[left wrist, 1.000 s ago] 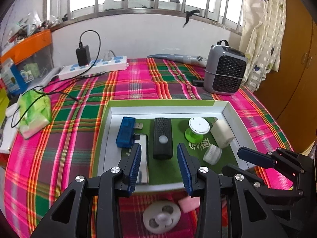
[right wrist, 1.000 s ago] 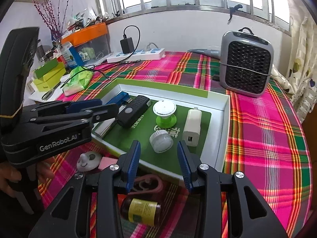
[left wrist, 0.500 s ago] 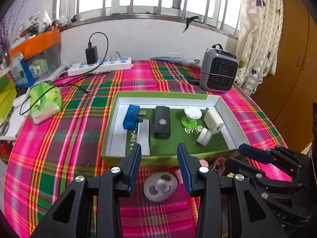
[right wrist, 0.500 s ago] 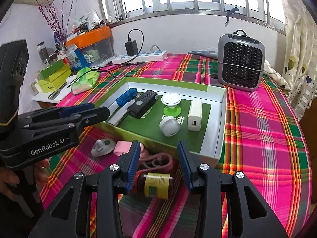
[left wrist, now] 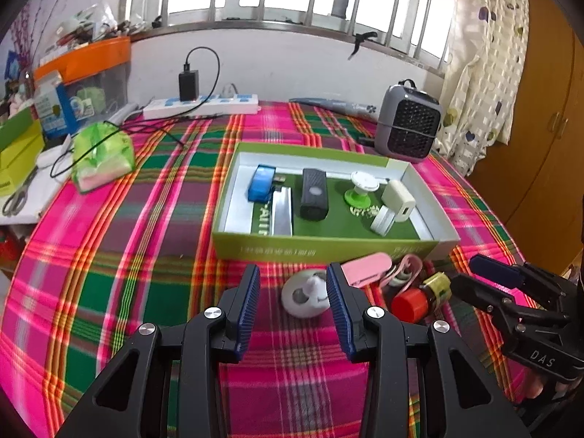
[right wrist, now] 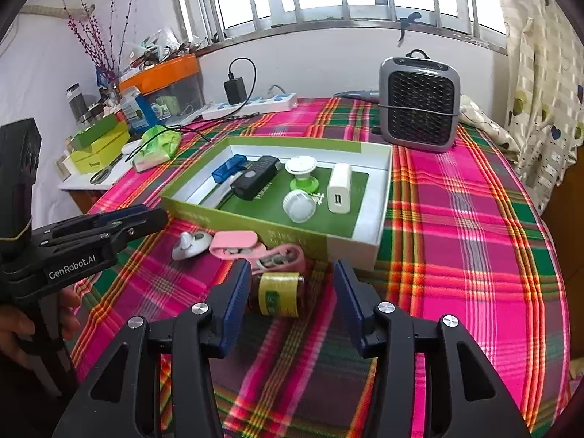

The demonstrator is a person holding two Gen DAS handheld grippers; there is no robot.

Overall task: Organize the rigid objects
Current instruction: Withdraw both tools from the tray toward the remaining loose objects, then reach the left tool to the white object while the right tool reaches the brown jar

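with right claw spreading round the bottle and left claw spread, empty — straddle squarely, then pinch.

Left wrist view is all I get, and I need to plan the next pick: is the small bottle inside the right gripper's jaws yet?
Observer: Yes. In the right wrist view the bottle lies on its side between the right gripper's opening jaws.
Operator: Do the pads touch it?
Observer: No. Bare cloth shows on both sides, and the pink loop lies beyond it, outside the jaws.
Operator: And my left gripper from there?
Observer: A hand holds its handle. The left gripper is clear of the white knob.
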